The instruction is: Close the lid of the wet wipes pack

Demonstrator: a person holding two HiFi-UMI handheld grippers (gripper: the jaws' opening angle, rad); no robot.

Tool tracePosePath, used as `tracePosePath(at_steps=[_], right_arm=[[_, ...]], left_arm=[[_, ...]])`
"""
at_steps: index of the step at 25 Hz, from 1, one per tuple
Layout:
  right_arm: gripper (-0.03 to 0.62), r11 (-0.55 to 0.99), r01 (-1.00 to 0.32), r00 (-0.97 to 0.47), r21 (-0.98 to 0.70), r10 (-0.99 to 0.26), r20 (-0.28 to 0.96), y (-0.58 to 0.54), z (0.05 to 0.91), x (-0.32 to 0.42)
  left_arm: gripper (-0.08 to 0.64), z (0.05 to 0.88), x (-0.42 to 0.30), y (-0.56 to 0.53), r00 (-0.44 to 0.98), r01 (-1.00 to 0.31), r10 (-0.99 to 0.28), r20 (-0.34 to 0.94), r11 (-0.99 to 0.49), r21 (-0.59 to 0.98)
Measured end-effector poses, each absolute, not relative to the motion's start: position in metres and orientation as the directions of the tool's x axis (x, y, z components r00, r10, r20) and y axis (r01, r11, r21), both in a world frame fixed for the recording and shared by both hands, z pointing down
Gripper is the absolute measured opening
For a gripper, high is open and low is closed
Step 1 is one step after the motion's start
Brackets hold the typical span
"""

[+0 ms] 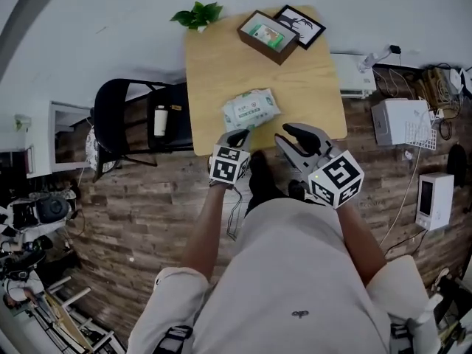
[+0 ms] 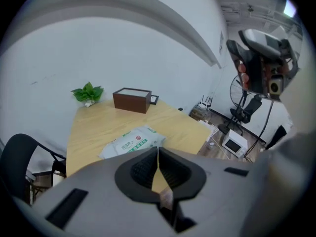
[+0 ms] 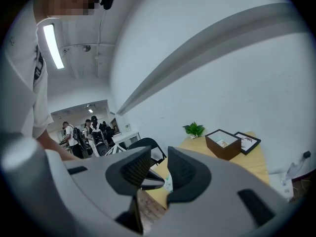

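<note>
The wet wipes pack (image 1: 251, 109), white with green print, lies flat near the front edge of the wooden table (image 1: 221, 57). In the left gripper view the pack (image 2: 132, 142) lies just beyond the jaws, and no flap stands up from it. My left gripper (image 1: 237, 137) hovers at the pack's near edge, shut with nothing between its jaws (image 2: 157, 169). My right gripper (image 1: 291, 135) hangs to the right of the pack, over the table's front edge. It is open, with an empty gap between its jaws (image 3: 159, 169), and points nearly level across the table.
At the back of the table stand a brown box (image 1: 268, 37), a framed picture (image 1: 300, 26) and a small green plant (image 1: 198, 15). A black chair (image 1: 122, 124) stands left of the table. White appliances (image 1: 402, 120) and cables lie on the floor at the right.
</note>
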State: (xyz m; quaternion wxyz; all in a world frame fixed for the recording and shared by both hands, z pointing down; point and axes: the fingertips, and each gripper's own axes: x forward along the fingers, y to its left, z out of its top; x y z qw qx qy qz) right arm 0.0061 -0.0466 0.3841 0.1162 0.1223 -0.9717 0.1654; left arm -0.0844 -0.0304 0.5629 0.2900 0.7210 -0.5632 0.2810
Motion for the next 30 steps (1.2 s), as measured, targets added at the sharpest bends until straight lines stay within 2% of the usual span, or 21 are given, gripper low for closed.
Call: tracePosePath(at_steps=[6, 10, 21, 30], right_arm=[[0.097, 0.942, -0.208, -0.957, -0.264, -0.141, 0.252, -0.025, 0.379, 0.037], [0.068, 0.952, -0.171, -0.964, -0.254, -0.108, 0.244, -0.014, 0.378, 0.052], [0.008, 0.969, -0.109, -0.976, -0.224, -0.061, 0.210, 0.003, 0.368, 0.080], [0.000, 0.977, -0.076, -0.984, -0.197, -0.042, 0.172, 0.008, 0.350, 0.077]], left_arm=[[0.011, 0.517, -0.056, -0.009, 0.123, -0.992, -0.783, 0.609, -0.096, 0.077], [0.011, 0.486, -0.035, 0.009, 0.074, -0.996, -0.856, 0.511, -0.036, 0.083], [0.011, 0.395, 0.009, 0.049, -0.014, -0.994, -0.949, 0.314, 0.048, 0.100], [0.011, 0.361, 0.014, 0.062, -0.064, -0.990, -0.965, 0.255, 0.093, 0.102]])
